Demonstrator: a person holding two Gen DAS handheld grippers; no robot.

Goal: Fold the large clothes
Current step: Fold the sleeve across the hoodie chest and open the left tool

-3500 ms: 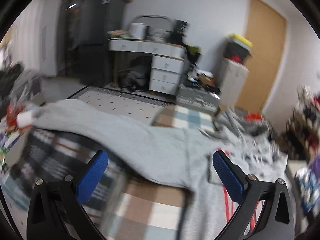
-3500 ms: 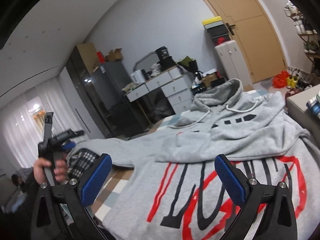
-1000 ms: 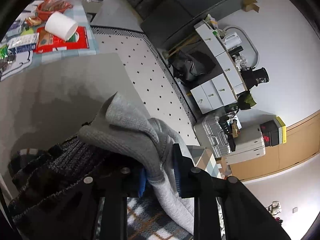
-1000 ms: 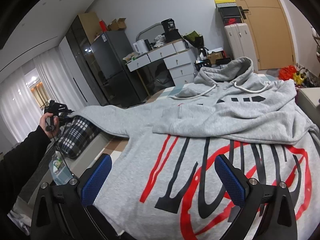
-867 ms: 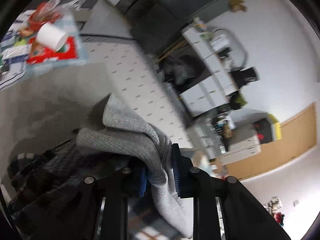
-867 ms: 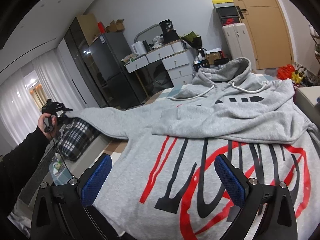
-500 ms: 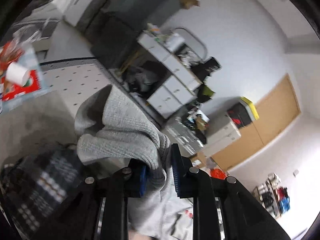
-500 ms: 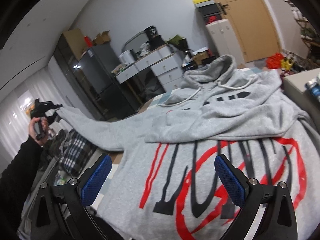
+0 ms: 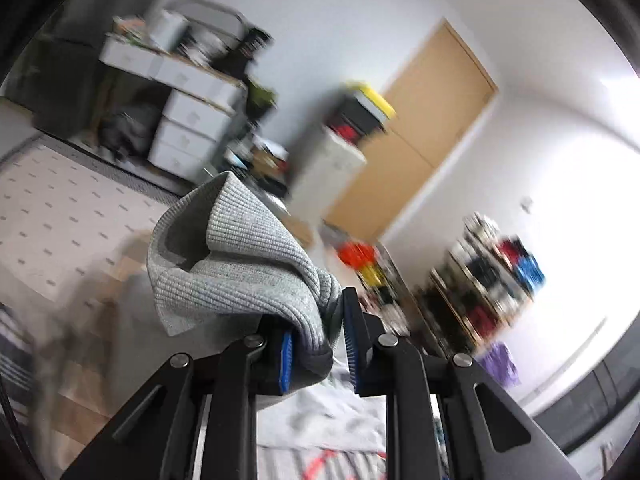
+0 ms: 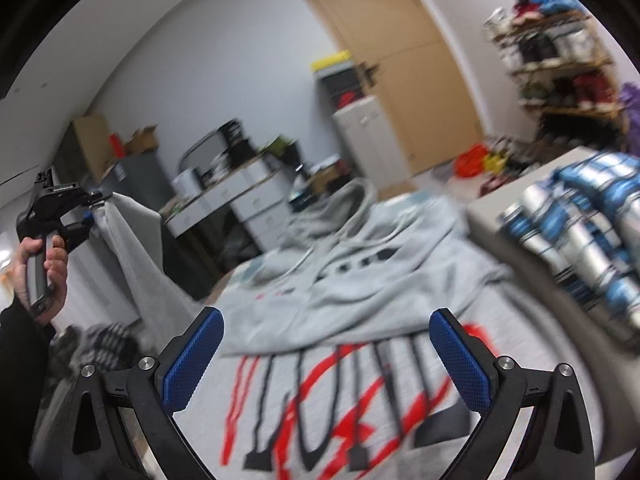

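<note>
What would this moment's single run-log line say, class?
left gripper: shut on sleeve cuff, lifted | right gripper: open, empty, above hoodie | fold: unfinished

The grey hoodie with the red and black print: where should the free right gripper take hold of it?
Judging by its pose, grip the bottom hem of the grey printed hoodie: it is the nearest edge, just below the open right gripper. Come from the near side, fingers level.
</note>
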